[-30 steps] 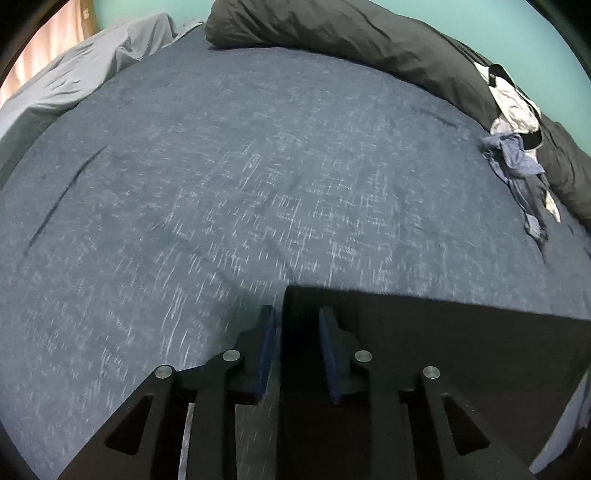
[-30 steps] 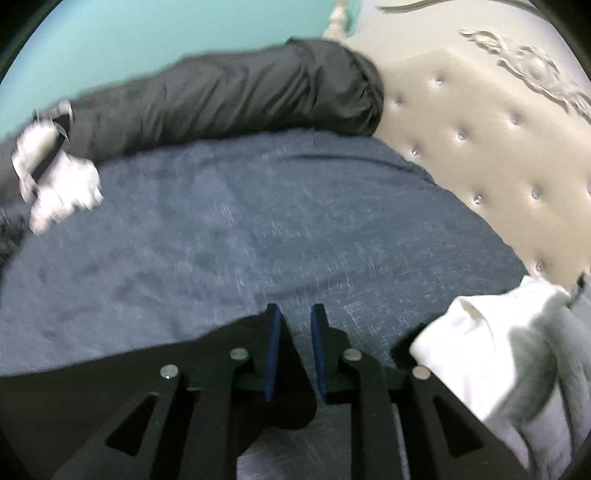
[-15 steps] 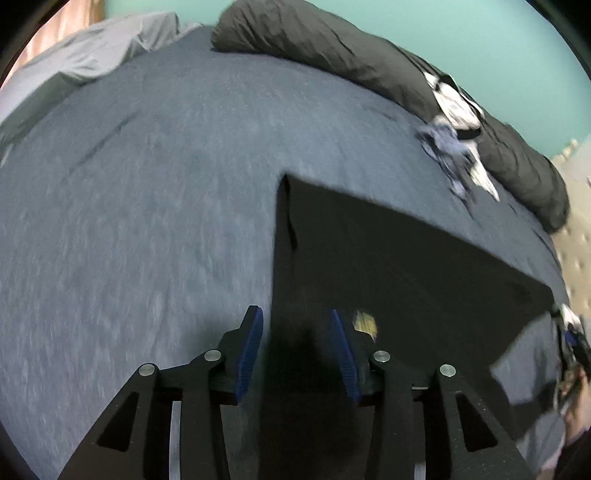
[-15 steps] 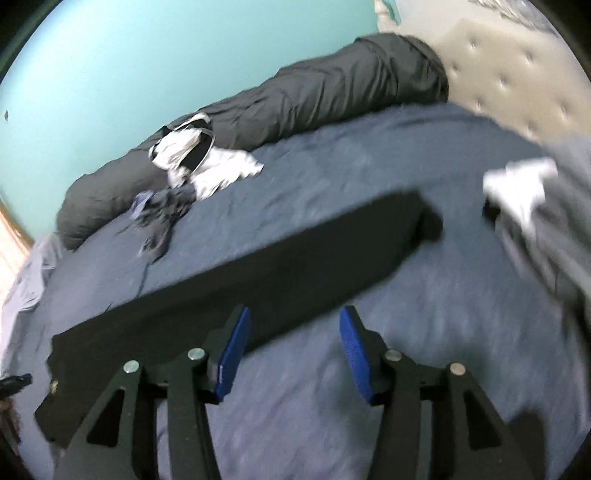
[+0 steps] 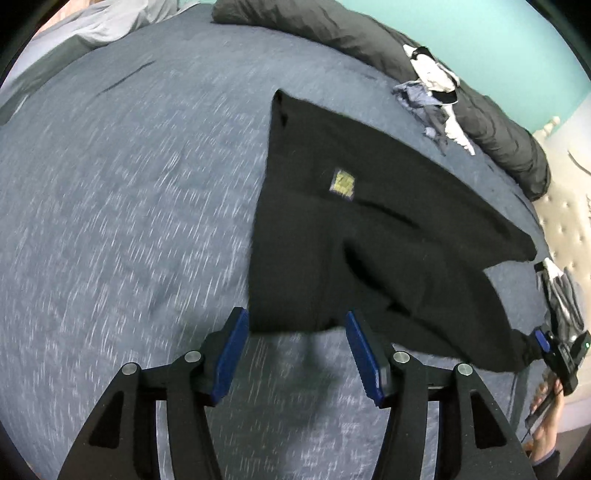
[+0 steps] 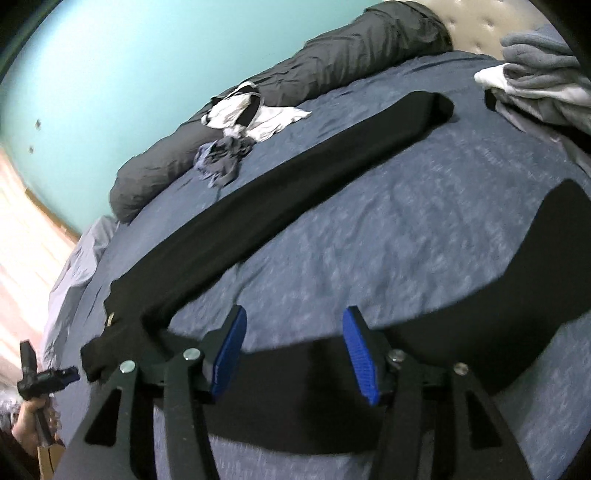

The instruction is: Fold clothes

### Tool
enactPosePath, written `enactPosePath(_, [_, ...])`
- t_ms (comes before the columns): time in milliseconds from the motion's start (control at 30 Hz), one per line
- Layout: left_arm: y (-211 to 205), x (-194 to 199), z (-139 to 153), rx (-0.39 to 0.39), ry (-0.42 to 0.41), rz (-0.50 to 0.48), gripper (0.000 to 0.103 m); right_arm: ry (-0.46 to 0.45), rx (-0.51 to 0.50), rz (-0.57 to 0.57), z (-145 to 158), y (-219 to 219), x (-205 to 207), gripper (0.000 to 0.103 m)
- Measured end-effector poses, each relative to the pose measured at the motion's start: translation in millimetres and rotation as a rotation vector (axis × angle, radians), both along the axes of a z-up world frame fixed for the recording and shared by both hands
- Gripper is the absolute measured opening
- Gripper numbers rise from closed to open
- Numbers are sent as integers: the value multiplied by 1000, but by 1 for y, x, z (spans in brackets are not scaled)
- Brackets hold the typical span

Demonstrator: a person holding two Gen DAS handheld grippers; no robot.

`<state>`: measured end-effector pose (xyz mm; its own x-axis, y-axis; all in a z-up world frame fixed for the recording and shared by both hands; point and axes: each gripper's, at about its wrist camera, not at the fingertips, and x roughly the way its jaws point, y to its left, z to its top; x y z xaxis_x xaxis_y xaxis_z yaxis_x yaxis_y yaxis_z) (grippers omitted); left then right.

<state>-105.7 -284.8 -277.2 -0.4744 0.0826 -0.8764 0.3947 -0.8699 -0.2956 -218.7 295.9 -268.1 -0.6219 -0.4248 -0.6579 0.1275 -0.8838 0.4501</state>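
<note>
Turquoise walls are backing a bed (image 5: 110, 206) covered in a speckled blue sheet, and a long dark rolled duvet (image 5: 369, 37) is lying along its far edge, likely pushed there to leave room for folding. At the left of the left wrist view, a pale grey sheet (image 5: 92, 26) is bunching at the bed's corner. Below, the left hand-held gripper (image 5: 297, 350) is hovering with its blue fingers spread wide, gripping nothing, just short of the near hem of the black trousers (image 5: 351, 229). These are lying spread across the bed, one leg stretching away toward the headboard. A small yellow label (image 5: 342, 183) is showing on the cloth; its writing is too blurred to read. Further right, a small heap of white and blue clothes (image 5: 432, 85) is waiting against the duvet. The right hand-held gripper (image 6: 293, 352) is also standing wide and empty, over the other leg.
</note>
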Motion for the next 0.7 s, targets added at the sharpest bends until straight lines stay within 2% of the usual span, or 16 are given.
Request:
enactPosePath(100, [4,2,-16,-7,-49,-5,59,17,-1,14,-2,-7,13,55])
enactPosePath(267, [13,2,-38,0,-72,11,59,8,-62,15,-5,-10,11,56])
enactPosePath(300, [14,1,-42,-2,-77,11,59,9,-60,19,-7,-11,11,59])
enactPosePath(400, [13,-2,-40,-4,-43,32,59,11,-53,31,-11,-13,10,61])
enactPosePath(700, [6,-32,3,-82,56,43,53,9,-55,55,-16,-20,4,62])
